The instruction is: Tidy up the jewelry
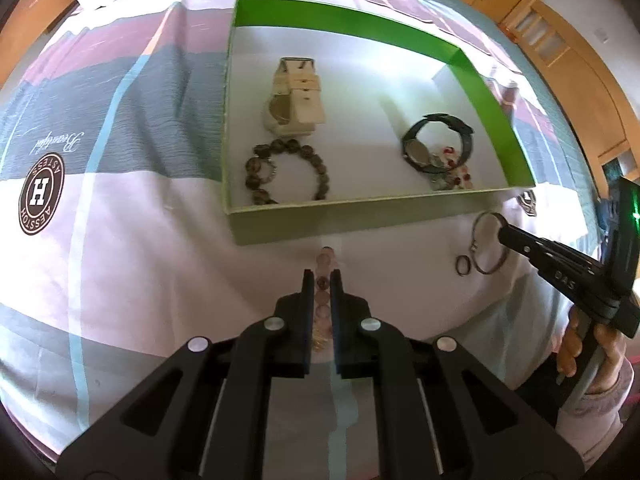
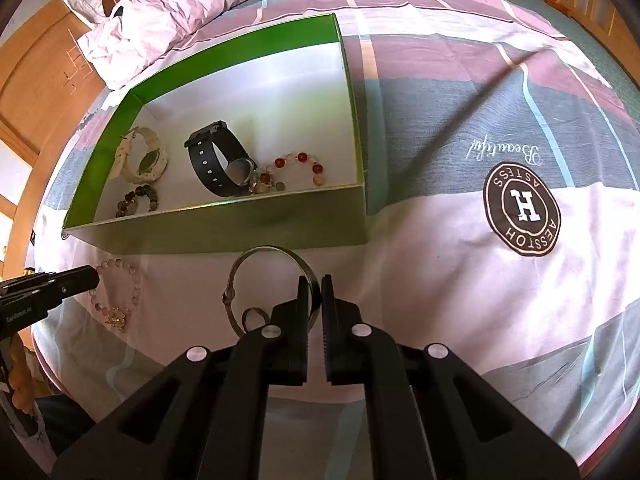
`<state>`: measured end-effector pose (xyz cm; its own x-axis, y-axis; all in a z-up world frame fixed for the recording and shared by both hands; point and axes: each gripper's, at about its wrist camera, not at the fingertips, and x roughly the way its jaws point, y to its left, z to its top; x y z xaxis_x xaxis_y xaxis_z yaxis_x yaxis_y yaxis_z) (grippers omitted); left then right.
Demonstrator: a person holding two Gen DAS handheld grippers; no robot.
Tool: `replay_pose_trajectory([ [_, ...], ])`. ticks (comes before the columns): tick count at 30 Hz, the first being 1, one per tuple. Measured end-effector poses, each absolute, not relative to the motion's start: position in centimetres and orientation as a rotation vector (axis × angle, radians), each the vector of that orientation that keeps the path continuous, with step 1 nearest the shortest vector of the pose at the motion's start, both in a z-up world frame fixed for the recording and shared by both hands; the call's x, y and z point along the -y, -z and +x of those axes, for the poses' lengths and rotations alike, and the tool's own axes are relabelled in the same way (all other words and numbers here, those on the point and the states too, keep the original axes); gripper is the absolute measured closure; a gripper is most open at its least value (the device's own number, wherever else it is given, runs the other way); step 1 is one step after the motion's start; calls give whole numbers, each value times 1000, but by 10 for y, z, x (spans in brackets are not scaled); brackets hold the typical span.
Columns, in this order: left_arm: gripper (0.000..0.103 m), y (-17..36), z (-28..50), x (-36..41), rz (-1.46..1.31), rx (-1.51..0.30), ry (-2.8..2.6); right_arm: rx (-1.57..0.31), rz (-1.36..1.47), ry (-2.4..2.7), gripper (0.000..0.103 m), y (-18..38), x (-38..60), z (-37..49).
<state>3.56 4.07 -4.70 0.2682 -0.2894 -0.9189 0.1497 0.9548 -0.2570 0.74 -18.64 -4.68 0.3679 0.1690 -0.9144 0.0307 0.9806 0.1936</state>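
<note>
Between left claw (image 1: 322, 280) fingers, half-hidden pink bead bracelet (image 1: 323, 276); right claw (image 2: 315, 286) clamped on bangle (image 2: 272, 254).

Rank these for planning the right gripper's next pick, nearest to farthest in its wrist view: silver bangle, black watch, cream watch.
1. silver bangle, at the right gripper.
2. black watch, mid-box.
3. cream watch, box's far left.

Both cameras sit low and close over the bed (image 1: 120, 240), each looking forward and downward along its own tongs toward the near wall of the green box (image 1: 360, 220). The left wrist view faces the box squarely; the right wrist view sees it from the right. Both share the box and the bedspread in front of it.
</note>
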Motion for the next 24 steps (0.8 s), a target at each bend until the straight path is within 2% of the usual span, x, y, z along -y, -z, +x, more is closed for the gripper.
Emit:
replay_pose_trajectory([
  [9,95,66,44,-39,-54,-1296,221,-1216,174,-82,97,57,182,11],
  [16,88,76,47,-35,-10,-1315,188,-1233,171,-70,97,65,182,16],
  [19,80,81,48,-34,1,-1327,177,-1240,164,-71,97,67,180,18],
  [24,79,84,47,-35,7,-1331,176,-1247,161,-69,97,69,180,19],
])
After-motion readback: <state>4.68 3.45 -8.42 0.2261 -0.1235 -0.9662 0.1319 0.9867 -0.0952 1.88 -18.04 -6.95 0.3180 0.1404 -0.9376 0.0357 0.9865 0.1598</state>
